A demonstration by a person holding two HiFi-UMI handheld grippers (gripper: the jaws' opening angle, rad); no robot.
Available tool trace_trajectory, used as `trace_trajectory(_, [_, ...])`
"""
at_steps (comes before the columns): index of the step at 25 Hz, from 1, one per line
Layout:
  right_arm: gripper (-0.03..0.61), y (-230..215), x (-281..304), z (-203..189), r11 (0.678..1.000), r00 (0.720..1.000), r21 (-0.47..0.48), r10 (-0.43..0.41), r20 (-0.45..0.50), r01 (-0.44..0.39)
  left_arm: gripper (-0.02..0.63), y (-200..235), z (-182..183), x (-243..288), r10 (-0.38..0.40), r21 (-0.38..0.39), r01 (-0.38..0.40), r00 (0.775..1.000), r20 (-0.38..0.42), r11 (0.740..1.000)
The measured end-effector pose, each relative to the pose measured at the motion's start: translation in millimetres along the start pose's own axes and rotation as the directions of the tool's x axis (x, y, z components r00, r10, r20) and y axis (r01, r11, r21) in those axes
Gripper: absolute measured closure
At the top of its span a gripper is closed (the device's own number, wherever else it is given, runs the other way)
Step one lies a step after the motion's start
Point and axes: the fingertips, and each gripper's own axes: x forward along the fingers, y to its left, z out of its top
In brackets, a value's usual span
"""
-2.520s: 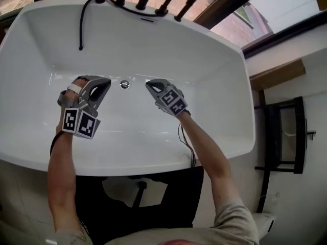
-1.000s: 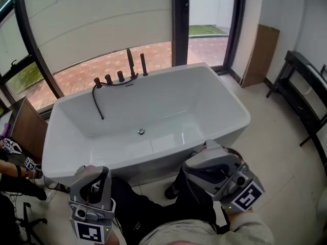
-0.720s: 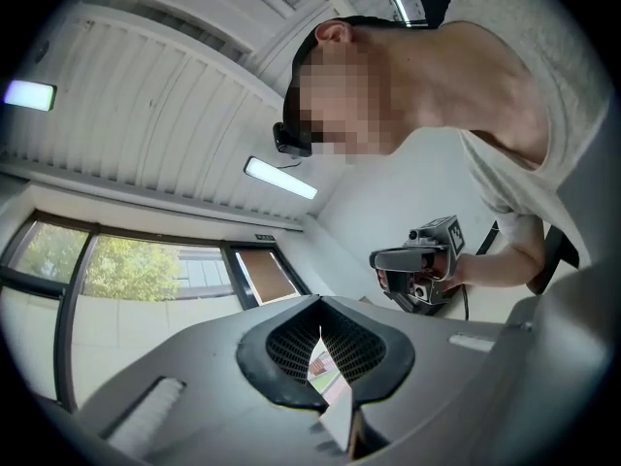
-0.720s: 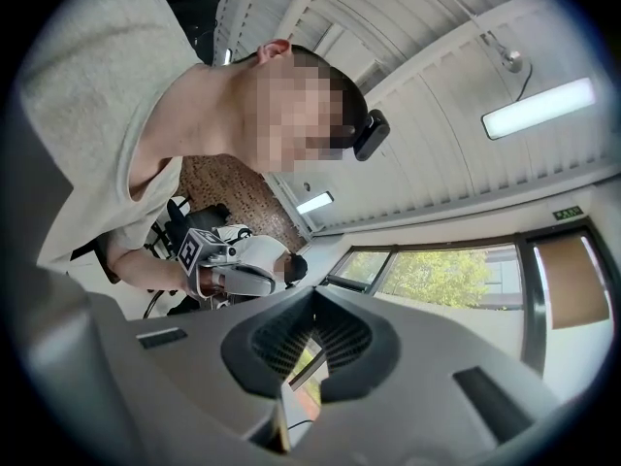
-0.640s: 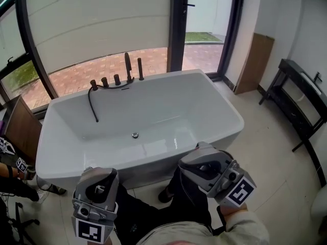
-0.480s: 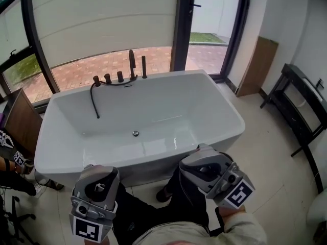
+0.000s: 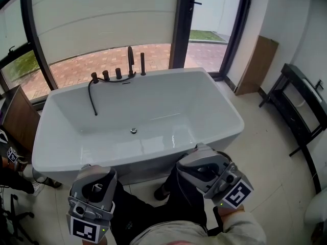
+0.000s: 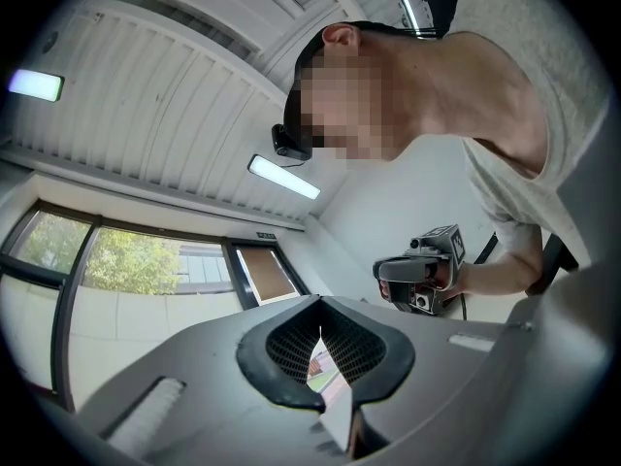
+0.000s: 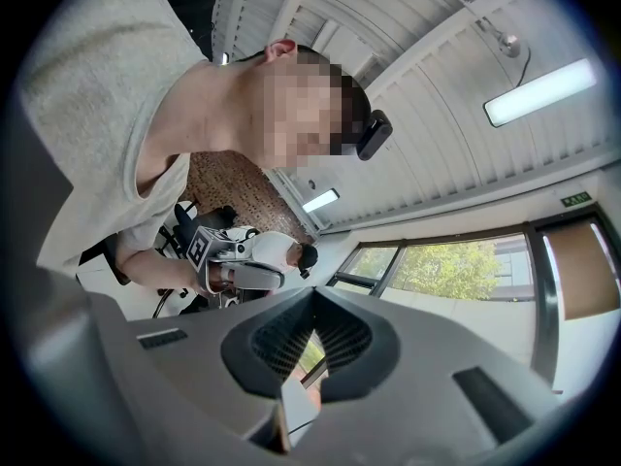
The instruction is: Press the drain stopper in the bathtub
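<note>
Head view: bathtub (image 7: 168, 96) long axis left-right.

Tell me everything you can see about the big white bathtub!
The bathtub is white, smooth and glossy, a freestanding rectangle with rounded corners and a wide rim. It stands on the pale tiled floor in front of a big window. No water shows in it. A small round metal drain stopper sits in the middle of its bottom. Dark tap fittings stand on the far rim, and a dark hose hangs from them down the inside wall.
</note>
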Motion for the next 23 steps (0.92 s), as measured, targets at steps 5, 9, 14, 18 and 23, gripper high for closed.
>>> trace_trajectory(5, [0.577,1.4,1.8,1.1,1.0,1.0,-0.006,0.006,0.0,-0.006,0.606,0.7,-3.8,0.7,-0.002,0.001,0.002,1.0,-0.013,1.0])
trace_trajectory(9, [0.577,3.4,1.1,0.6,1.0,1.0,-0.015,0.013,-0.001,-0.013,0.606,-0.9,-2.6,0.9,-0.002,0.003,0.002,1.0,-0.01,1.0])
trace_trajectory(14, [0.577,5.7,2.4,-0.9,1.0,1.0,-0.016,0.018,-0.004,-0.018,0.606,-1.0,-2.0,0.4,-0.002,0.003,0.002,1.0,-0.008,1.0])
trace_trajectory(18, [0.577,8.4,3.8,-2.7,1.0,1.0,-0.017,0.023,-0.007,-0.023,0.606,-2.9,-3.0,0.3,-0.007,0.003,0.007,1.0,-0.01,1.0])
trace_trajectory(23, [0.577,10.5,6.0,-7.1,0.999,0.999,-0.019,0.026,-0.019,-0.026,0.606,-3.3,-4.6,-0.3,-0.013,0.002,0.013,1.0,-0.013,1.0])
